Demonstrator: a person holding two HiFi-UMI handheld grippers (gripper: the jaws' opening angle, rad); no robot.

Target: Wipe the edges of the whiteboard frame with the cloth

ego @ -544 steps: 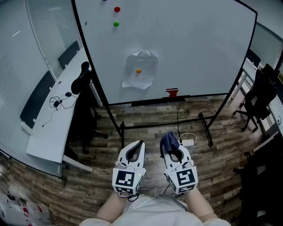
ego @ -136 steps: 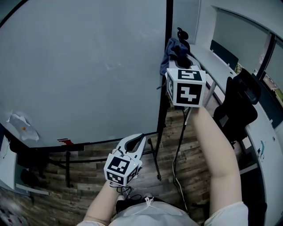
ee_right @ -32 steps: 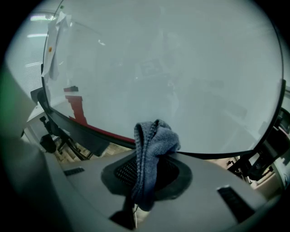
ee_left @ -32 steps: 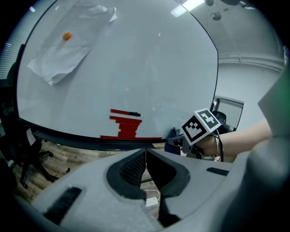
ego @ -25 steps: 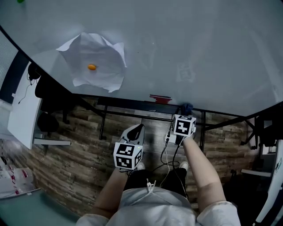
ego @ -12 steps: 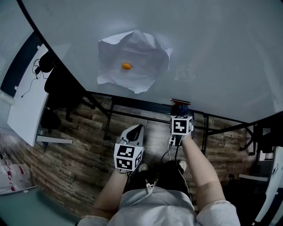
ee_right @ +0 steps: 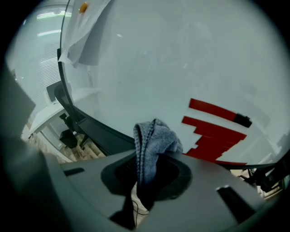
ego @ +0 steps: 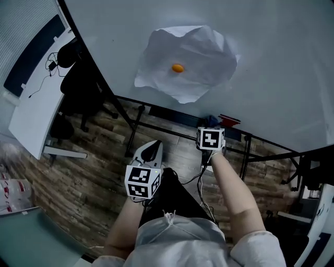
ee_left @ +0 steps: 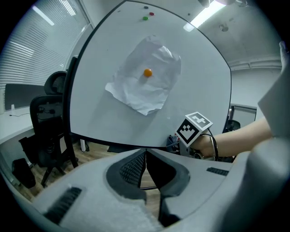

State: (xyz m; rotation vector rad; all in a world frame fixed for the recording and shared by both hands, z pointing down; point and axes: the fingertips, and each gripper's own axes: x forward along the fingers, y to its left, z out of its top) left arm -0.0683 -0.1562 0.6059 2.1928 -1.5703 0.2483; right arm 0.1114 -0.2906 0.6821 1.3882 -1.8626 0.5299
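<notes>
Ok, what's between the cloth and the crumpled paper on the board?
Only bare whiteboard lies between the cloth and the crumpled paper, as the head view shows. The red object sits beside the cloth, not between.

I'm getting cool, dim, even light; ceiling strips (ee_left: 206, 11) are glaring atop the left gripper view. Fisheye is bending the whiteboard (ego: 271, 62) at its edges, vignetting is ringing both gripper views, and the floor (ego: 78, 187) is smearing far left

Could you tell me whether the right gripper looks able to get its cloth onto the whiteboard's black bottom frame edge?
Probably yes: the right gripper, shut on the blue-grey knitted cloth, is held close to the black bottom frame edge, with nothing showing between them.
</notes>
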